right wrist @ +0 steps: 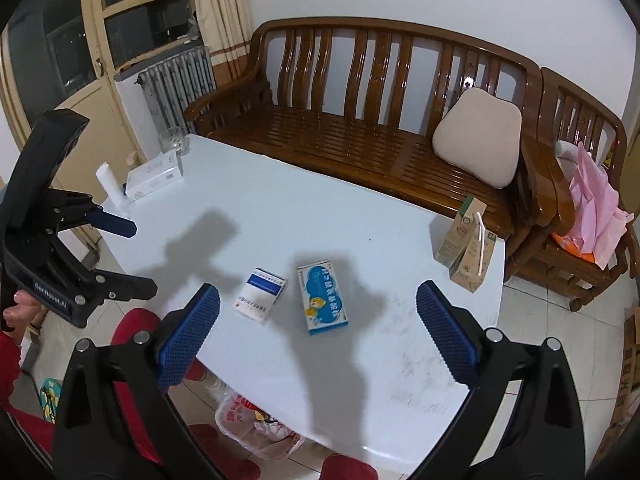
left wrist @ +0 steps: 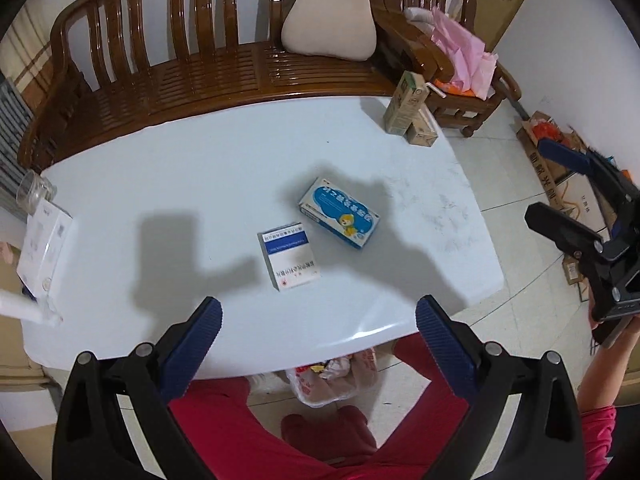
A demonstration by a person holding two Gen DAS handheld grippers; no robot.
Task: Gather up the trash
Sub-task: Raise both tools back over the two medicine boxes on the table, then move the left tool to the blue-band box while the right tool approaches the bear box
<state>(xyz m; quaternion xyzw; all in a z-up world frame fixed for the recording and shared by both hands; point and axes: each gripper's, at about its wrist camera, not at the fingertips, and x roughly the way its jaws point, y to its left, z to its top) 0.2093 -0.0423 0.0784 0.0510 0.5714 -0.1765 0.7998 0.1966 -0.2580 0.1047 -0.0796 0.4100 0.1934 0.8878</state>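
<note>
**Two boxes lying mid-counter under a wide-open claw**

The left claw point(left wrist: 318, 330) is hanging spread wide above the white counter point(left wrist: 200, 184), gripping nothing. The blue cartoon box point(left wrist: 339, 213) is lying mid-counter; the white-and-blue box point(left wrist: 289, 257) is lying just beside it, nearer the claw. Two cartons point(left wrist: 408, 110) are standing far beyond it.

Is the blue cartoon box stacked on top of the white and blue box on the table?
No, the blue cartoon box lies flat on the white table beside the white and blue box, with bare tabletop between them.
</note>
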